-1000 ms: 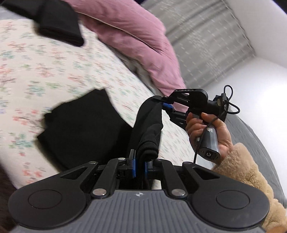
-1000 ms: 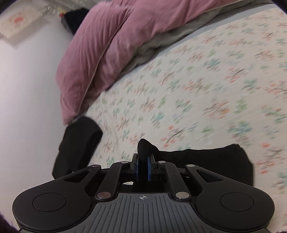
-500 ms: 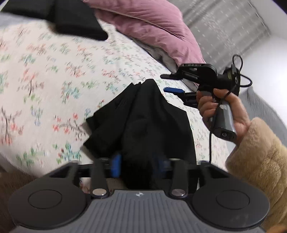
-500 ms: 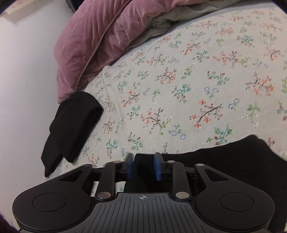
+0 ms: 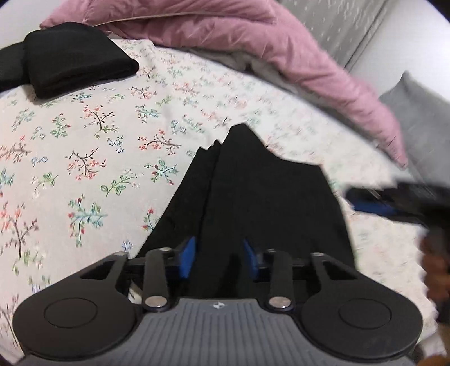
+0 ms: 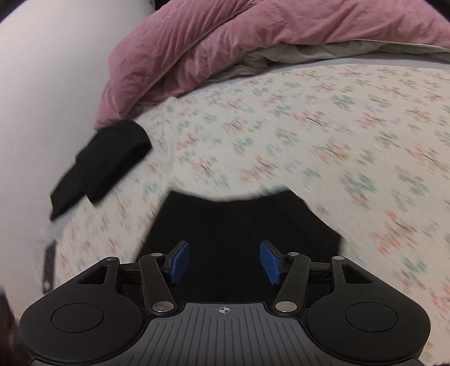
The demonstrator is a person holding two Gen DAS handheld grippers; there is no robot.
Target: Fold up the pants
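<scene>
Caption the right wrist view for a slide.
Right gripper open above the folded black pants on the floral bedsheet, its jaws having just been opening.

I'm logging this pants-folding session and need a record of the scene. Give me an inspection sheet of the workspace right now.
Surface: floral bedsheet, mostly bare.
Job's things: black pants lying folded on the sheet in front of both claws.
Clutter: second folded black garment at the far left edge; pink duvet bunched along the back.
Grippers: left claw open, its jaws have just been closing, pads clear of the pants; right claw open, its jaws have just been opening over the pants, nothing gripped.
Cables: nothing seen.
Surroundings: white wall; grey curtain.
</scene>
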